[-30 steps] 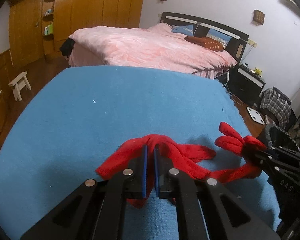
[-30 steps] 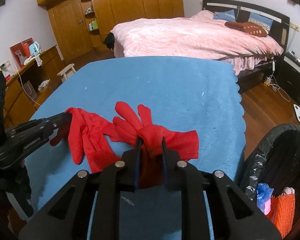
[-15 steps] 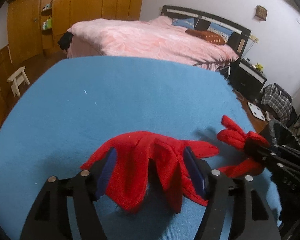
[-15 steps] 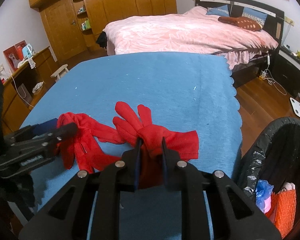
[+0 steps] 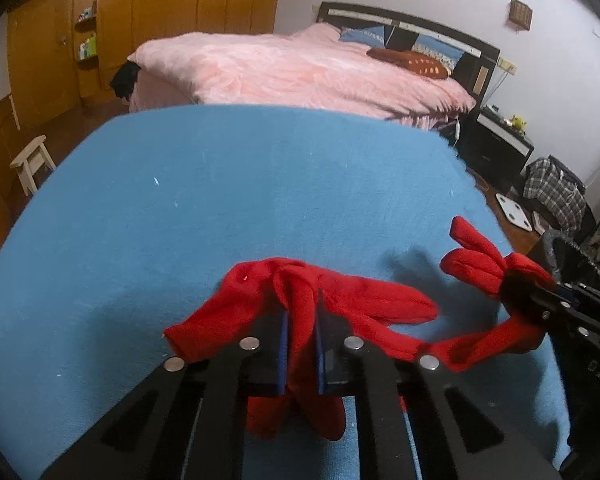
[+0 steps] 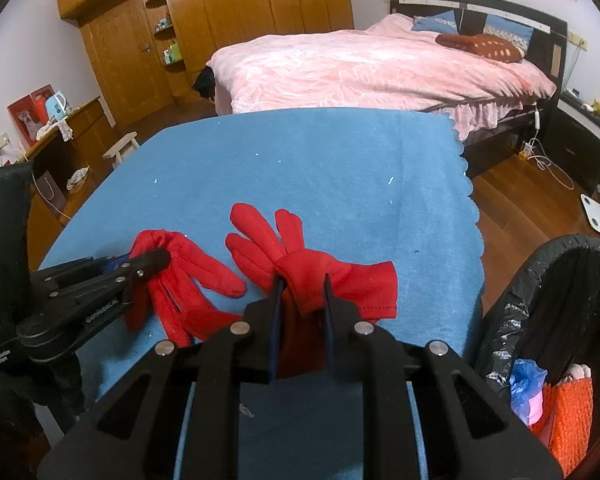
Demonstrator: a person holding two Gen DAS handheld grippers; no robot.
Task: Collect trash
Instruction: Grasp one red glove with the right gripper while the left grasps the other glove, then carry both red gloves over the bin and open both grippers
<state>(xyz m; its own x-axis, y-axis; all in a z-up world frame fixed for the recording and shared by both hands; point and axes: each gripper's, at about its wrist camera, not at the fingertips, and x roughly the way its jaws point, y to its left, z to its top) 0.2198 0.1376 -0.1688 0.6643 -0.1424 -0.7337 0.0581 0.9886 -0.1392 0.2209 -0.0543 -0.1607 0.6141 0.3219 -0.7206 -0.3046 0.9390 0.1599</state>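
Observation:
Two red gloves lie on a blue cloth-covered table (image 5: pixel 260 184). My left gripper (image 5: pixel 301 320) is shut on the left red glove (image 5: pixel 256 296), pinching a bunched fold; it also shows in the right wrist view (image 6: pixel 180 272), with the left gripper (image 6: pixel 148 264) at its left side. My right gripper (image 6: pixel 300 292) is shut on the right red glove (image 6: pixel 320 272) at its middle. That glove shows in the left wrist view (image 5: pixel 476 264), held by the right gripper (image 5: pixel 540 292) at the right edge.
A black-lined trash bin (image 6: pixel 560 280) stands right of the table, holding blue, pink and orange trash (image 6: pixel 568 404). A pink bed (image 6: pixel 360 64) lies beyond the table. Wooden wardrobes (image 6: pixel 236 12) and a small white stool (image 5: pixel 30 160) stand at the left.
My left gripper opened wide around the left glove half a second ago and has now shut on a bunched fold of it. My right gripper stays shut on the right glove.

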